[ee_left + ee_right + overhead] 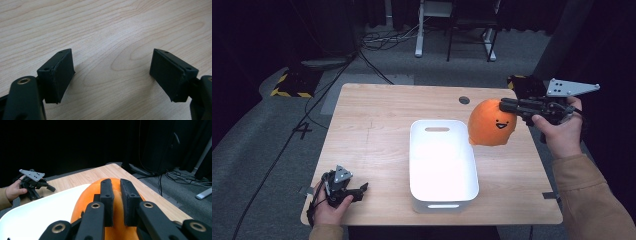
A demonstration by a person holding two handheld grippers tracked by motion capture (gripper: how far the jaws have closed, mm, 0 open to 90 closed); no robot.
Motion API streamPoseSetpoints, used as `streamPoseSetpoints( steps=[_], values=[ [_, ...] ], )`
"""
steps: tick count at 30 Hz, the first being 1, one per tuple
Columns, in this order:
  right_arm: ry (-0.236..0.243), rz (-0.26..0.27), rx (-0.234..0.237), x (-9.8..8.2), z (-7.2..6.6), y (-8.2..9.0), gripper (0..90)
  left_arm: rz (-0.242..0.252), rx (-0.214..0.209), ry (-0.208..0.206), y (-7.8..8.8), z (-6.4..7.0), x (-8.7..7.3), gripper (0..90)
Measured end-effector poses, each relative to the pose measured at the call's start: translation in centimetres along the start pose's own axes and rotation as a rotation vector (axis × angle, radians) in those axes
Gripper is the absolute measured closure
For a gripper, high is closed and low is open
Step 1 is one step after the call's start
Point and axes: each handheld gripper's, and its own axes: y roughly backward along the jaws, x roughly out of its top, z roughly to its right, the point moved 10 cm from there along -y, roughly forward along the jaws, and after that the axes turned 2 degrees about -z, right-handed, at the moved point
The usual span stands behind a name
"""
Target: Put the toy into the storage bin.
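Note:
An orange plush toy (490,123) with a small smiling face hangs in the air just right of the white bin (442,172), held from its top by my right gripper (503,105). In the right gripper view the jaws pinch a fold of the orange plush (117,202). My left gripper (360,190) rests low at the table's front left corner, jaws wide apart. In the left gripper view its two black pads (60,75) frame bare wood and hold nothing.
The white bin (37,212) sits mid-table with nothing visible inside, handle slots at its near and far ends. A round cable hole (464,100) lies near the table's far edge. Desk legs and cables (387,37) lie on the floor behind.

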Motion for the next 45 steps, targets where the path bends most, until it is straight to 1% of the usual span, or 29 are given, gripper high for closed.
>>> streamPoseSetpoints(
  steps=[4,8,15,16,22,23,25,26,27,28,29,33,34,37,38,44,45],
  values=[
    [0.006,-0.003,0.002,0.3,-0.4,-0.4,81.4,-0.001,0.000,-0.002,0.0,0.0,0.0,19.9],
    [0.013,0.012,0.014,1.2,-1.0,-1.1,81.4,0.000,0.000,0.000,0.0,0.0,0.0,19.9],
    [0.026,0.013,0.030,1.9,-1.7,-2.1,81.4,0.000,0.001,-0.002,-0.1,0.0,0.1,19.3],
    [0.027,0.016,0.035,2.1,-2.0,-2.6,81.4,-0.001,0.002,-0.002,-0.1,0.0,0.1,19.2],
    [0.038,0.019,0.062,2.7,-2.9,-4.2,81.4,-0.002,0.001,-0.005,-0.1,0.0,0.1,19.1],
    [0.038,0.019,0.062,2.7,-2.9,-4.2,81.4,-0.002,0.001,-0.005,-0.1,0.0,0.1,19.1],
    [0.037,0.023,0.072,2.9,-3.4,-5.0,81.4,-0.004,-0.002,-0.005,-0.1,0.0,0.1,18.8],
    [0.037,0.023,0.072,2.9,-3.4,-5.0,81.4,-0.004,-0.002,-0.005,-0.1,0.0,0.1,18.8],
    [0.042,0.018,0.082,3.1,-3.7,-5.7,81.4,-0.004,-0.003,-0.005,-0.1,0.1,0.1,18.7],
    [0.042,0.018,0.082,3.1,-3.7,-5.7,81.4,-0.005,-0.004,-0.005,-0.1,0.1,0.1,18.7],
    [0.049,0.013,0.089,3.2,-4.1,-6.3,81.4,-0.005,-0.005,-0.005,-0.1,0.1,0.1,18.7],
    [0.050,0.014,0.099,3.3,-4.7,-7.1,81.4,-0.005,-0.006,-0.004,-0.1,0.1,0.1,18.6],
    [0.055,0.011,0.105,3.3,-4.9,-7.6,81.4,-0.005,-0.005,-0.005,-0.1,0.1,0.1,18.6],
    [0.053,0.012,0.114,3.1,-5.3,-8.5,81.4,-0.005,-0.006,-0.004,-0.1,0.1,0.1,18.6],
    [0.053,0.012,0.114,3.1,-5.3,-8.5,81.4,-0.005,-0.006,-0.004,-0.1,0.1,0.1,18.6],
    [0.057,0.006,0.125,2.8,-6.2,-10.2,81.4,-0.006,-0.002,-0.006,-0.1,0.1,0.1,18.4],
    [0.057,0.006,0.125,2.8,-6.2,-10.2,81.4,-0.005,-0.001,-0.006,-0.1,0.1,0.1,18.4]
  ],
)
